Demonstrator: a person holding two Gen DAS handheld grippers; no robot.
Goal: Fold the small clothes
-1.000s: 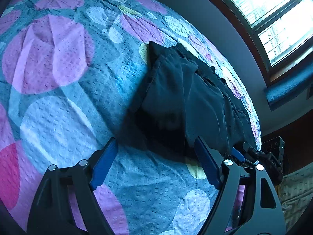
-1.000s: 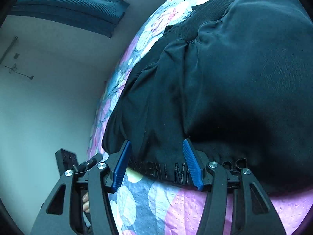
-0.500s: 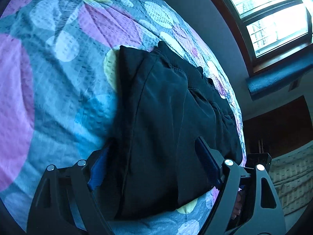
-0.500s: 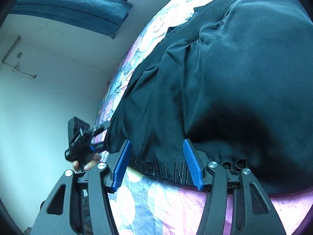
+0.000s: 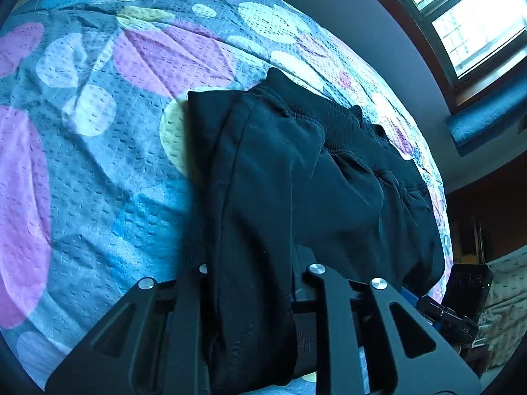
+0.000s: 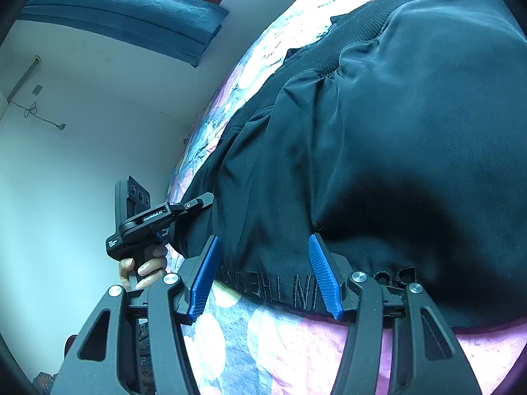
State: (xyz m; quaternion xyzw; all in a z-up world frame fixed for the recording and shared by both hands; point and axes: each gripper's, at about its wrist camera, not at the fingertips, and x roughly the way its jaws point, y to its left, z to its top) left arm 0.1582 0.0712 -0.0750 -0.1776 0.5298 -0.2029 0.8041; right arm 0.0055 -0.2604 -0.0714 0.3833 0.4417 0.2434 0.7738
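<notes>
While L gripper [image 5: 253, 296] clamped on black jacket [image 5: 296, 181], R gripper [image 6: 263, 276] open-jawed (at hem).

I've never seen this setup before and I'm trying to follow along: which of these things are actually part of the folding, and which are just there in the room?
Part of the job:
- black garment, lying on the bed
- left gripper, shut on a fold of it
- right gripper, open at its lettered hem

Just there:
- patterned bedspread
- window
- blue curtain
- wall cable
</notes>
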